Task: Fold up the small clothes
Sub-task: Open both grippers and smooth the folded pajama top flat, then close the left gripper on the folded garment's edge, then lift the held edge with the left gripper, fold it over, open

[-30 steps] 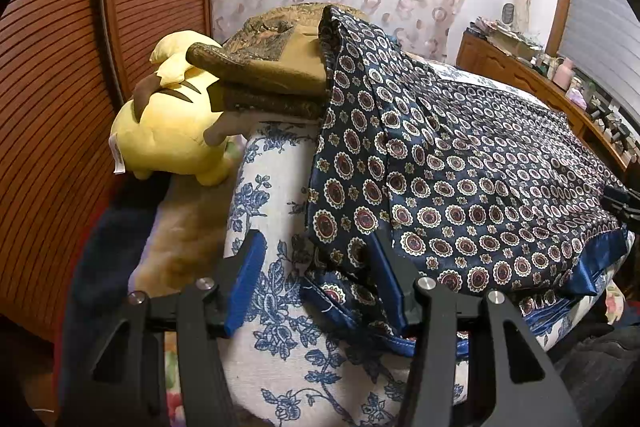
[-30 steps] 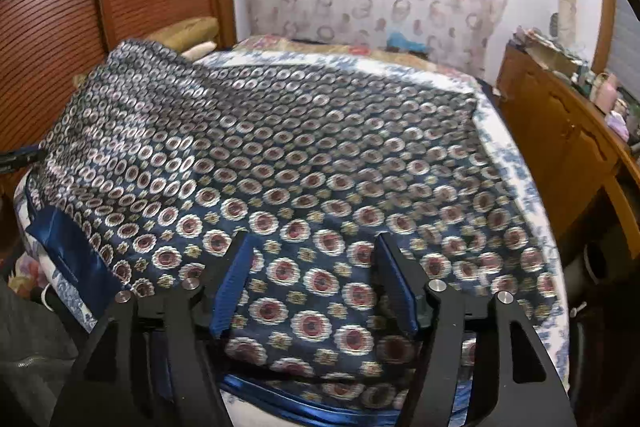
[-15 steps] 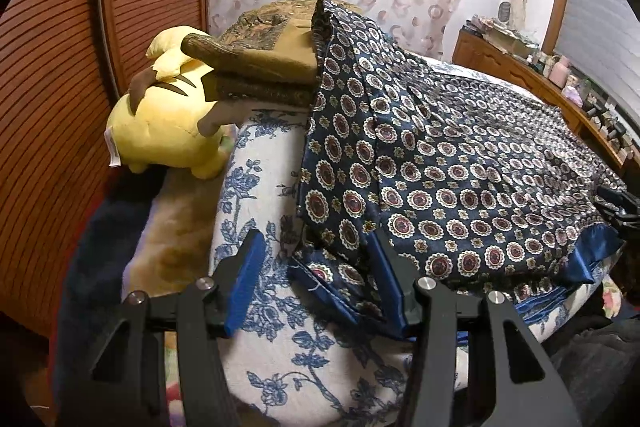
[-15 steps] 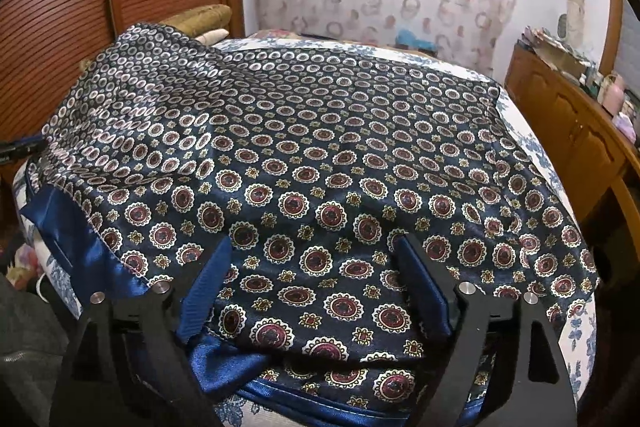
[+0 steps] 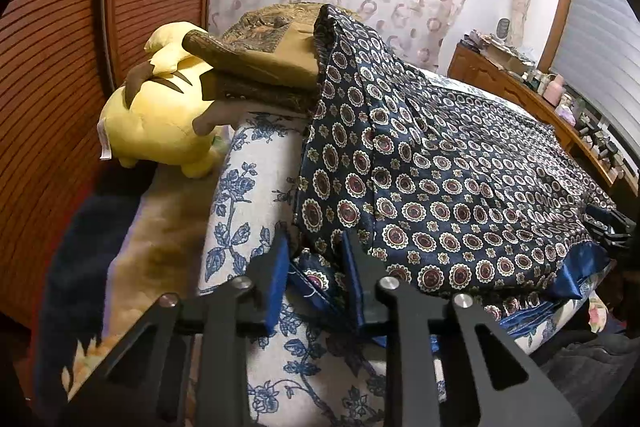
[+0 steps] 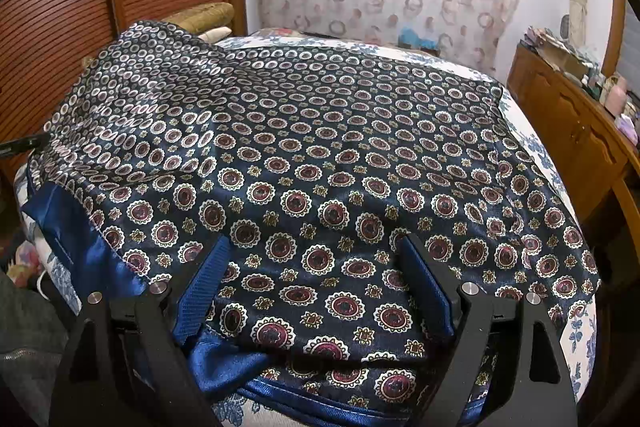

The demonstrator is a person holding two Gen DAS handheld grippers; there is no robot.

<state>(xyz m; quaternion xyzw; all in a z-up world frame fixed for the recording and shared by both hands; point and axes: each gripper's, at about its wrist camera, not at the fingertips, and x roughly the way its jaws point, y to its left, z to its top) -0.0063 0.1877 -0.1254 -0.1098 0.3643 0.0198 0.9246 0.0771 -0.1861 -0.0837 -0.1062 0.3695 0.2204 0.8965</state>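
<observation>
A navy satin garment with a medallion print (image 5: 440,187) lies spread over the bed, its plain blue lining turned up along the near edge (image 6: 76,239). My left gripper (image 5: 314,259) has its jaws closed to a narrow gap around the garment's near left corner. My right gripper (image 6: 316,267) is wide open, its fingers resting over the garment's near edge (image 6: 320,307) with cloth between them. The right gripper's tip shows at the far right of the left wrist view (image 5: 612,231).
The bed has a white sheet with blue flowers (image 5: 240,187). A yellow plush toy (image 5: 156,119) and a brown patterned cushion (image 5: 264,47) sit at the left end. A wooden slatted wall (image 5: 60,47) stands on the left, a cluttered wooden dresser (image 6: 580,123) on the right.
My left gripper's jaws have closed from wide open onto the garment's corner. My right gripper has opened wider and shifted slightly back along the near edge.
</observation>
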